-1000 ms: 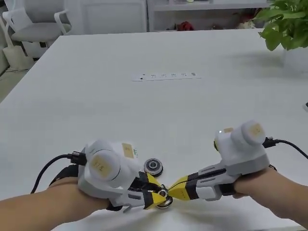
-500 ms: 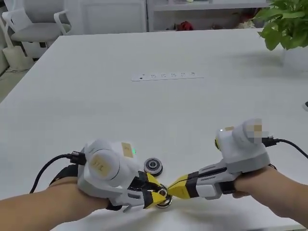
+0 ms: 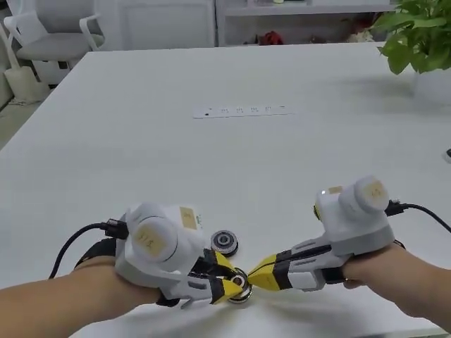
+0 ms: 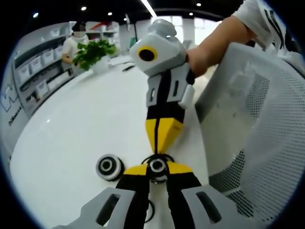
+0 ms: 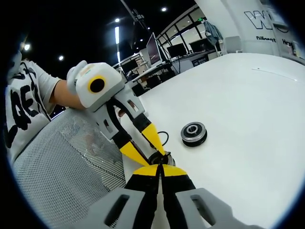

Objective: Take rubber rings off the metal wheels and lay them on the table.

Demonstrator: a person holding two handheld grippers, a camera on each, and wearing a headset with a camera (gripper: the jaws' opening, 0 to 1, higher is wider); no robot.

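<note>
L gripper (image 3: 232, 284) is clenched on a metal wheel (image 4: 157, 165), low at the near edge of the table (image 3: 141, 141). R gripper (image 5: 159, 168) has its jaws pressed together at the wheel's rim, prob. nipping the rubber ring (image 4: 158, 156). Risk: the thin ring slips from R's pinch, or snaps back & the wheel twists out of L's grip. 2nd wheel (image 3: 224, 241) sits just beside and could get knocked. Power strip (image 3: 243, 110) & plant (image 3: 416, 32) are well apart. Nothing blocks the pull.

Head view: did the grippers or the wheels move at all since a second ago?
Nothing visibly changed. The left gripper is still clamped on one wheel, the right gripper stays shut with its tips at that wheel's rim, and the other wheel lies beside them on the table.
</note>
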